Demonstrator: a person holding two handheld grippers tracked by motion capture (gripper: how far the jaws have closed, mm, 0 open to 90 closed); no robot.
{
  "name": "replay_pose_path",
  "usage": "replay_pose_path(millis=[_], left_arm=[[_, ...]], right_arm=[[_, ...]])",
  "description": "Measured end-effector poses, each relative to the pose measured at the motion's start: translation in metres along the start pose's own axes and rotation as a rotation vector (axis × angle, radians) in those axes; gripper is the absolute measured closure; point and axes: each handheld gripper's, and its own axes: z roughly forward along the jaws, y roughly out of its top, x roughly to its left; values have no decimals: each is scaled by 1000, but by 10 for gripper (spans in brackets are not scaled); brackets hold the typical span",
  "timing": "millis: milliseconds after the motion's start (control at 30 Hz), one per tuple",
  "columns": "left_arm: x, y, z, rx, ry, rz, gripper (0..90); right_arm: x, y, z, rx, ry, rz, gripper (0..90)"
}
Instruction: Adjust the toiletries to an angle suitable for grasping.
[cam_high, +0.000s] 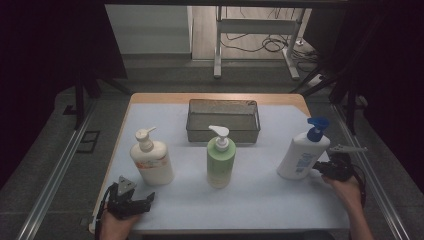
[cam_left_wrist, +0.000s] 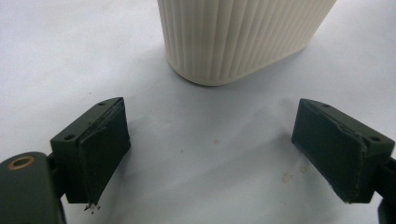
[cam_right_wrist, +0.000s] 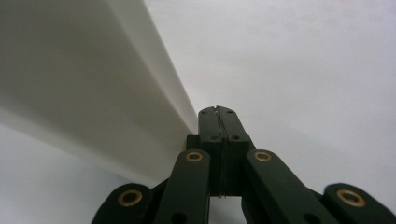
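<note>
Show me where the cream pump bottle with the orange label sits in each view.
High view: the cream bottle stands front left on the table, left of the green bottle.
Left gripper view: its ribbed base is at top centre, just ahead of the open left gripper.
Right gripper view: the white wall at left is the blue-pump bottle, a different one.
Shared landmark: the pale table top.

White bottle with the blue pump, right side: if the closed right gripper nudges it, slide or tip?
The white bottle already leans, tall on a narrow base, so it would probably tip rather than slide. Its smooth wall may let the shut right gripper glide off. Fill level cannot be seen.
</note>
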Motion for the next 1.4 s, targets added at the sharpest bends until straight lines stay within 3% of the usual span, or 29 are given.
replay_pose_path(millis=[433,967,1400], left_arm=[[0,0,0,0,0,0,107],[0,0,0,0,-1,-3,107],[0,0,0,0,-1,-3,107]], right_arm=[[16,-8,2,5,29,-56,894],[31,-18,6,14,41,-75,893],[55,-21,10,34,61,-123,880]])
